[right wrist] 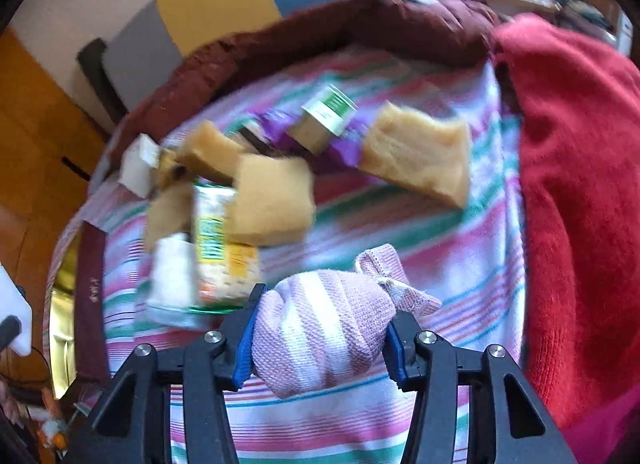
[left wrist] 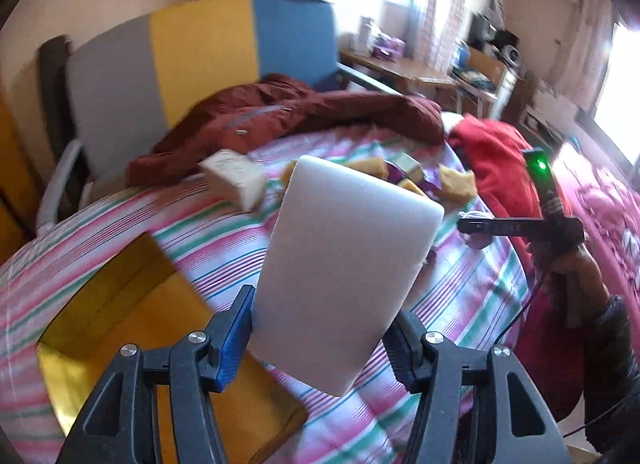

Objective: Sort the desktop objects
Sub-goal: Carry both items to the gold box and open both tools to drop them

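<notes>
while the left gripper (left wrist: 320, 348) pinches a white slab (left wrist: 344, 264) upright just right of the gold-lined box (left wrist: 120, 304), the right gripper (right wrist: 320, 340) clamps a striped cloth bundle (right wrist: 320, 328) farther away.

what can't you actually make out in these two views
- Left wrist view: the white block held by the left gripper hides the striped sheet and part of the pile behind it.
- Left wrist view: the gold box is partly hidden by the fingers; its contents cannot be seen.
- Right wrist view: motion blur makes the snack packet print unreadable.
- Right wrist view: the pink striped cloth bundle in the right gripper hides whatever it wraps.
</notes>
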`<action>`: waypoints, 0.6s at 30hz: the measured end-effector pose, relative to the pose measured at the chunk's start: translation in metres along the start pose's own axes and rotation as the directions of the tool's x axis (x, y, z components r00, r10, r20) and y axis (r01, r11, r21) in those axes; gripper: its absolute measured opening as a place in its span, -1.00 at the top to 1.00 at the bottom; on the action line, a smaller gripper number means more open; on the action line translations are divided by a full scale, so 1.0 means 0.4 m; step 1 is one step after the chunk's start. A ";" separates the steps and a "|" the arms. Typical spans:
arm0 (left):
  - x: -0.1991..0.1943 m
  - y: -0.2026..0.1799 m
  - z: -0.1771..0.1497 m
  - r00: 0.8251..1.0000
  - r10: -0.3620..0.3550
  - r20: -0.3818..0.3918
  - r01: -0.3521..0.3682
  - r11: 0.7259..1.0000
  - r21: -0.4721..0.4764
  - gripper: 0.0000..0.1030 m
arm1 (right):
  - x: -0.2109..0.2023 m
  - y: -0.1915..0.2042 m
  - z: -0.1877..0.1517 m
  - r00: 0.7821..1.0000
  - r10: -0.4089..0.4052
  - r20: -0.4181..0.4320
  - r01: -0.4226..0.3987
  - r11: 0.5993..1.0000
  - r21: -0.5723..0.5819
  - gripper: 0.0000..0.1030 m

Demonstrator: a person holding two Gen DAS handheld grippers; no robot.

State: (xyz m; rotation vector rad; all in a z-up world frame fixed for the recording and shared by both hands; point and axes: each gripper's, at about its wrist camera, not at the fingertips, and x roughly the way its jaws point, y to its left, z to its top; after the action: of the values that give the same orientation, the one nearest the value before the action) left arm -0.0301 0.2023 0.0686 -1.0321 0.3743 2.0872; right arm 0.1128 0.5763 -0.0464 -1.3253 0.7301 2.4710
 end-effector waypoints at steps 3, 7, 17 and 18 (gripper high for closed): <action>-0.053 0.068 -0.048 0.998 0.057 -0.011 -0.057 0.995 -0.081 -0.17 | -0.032 0.076 0.004 0.998 0.051 0.047 -0.048 0.996 -0.069 -0.01; -0.099 0.180 -0.142 0.993 0.110 -0.054 -0.119 0.967 -0.226 -0.17 | -0.025 0.206 0.008 0.994 0.095 0.060 -0.083 0.981 -0.175 -0.01; -0.114 0.368 -0.385 0.963 0.208 -0.171 -0.265 0.837 -0.479 -0.18 | -0.095 0.549 -0.051 0.965 0.257 0.054 -0.214 0.890 -0.403 -0.02; -0.110 0.382 -0.404 0.963 0.203 -0.176 -0.265 0.825 -0.500 -0.19 | -0.093 0.596 -0.062 0.957 0.287 0.044 -0.241 0.871 -0.428 -0.02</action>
State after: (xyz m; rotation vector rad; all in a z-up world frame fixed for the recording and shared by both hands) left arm -0.0379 -0.0102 -0.0095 -1.4908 -0.0262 2.4268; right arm 0.0480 0.3624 0.0476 -1.2783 0.3845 3.0242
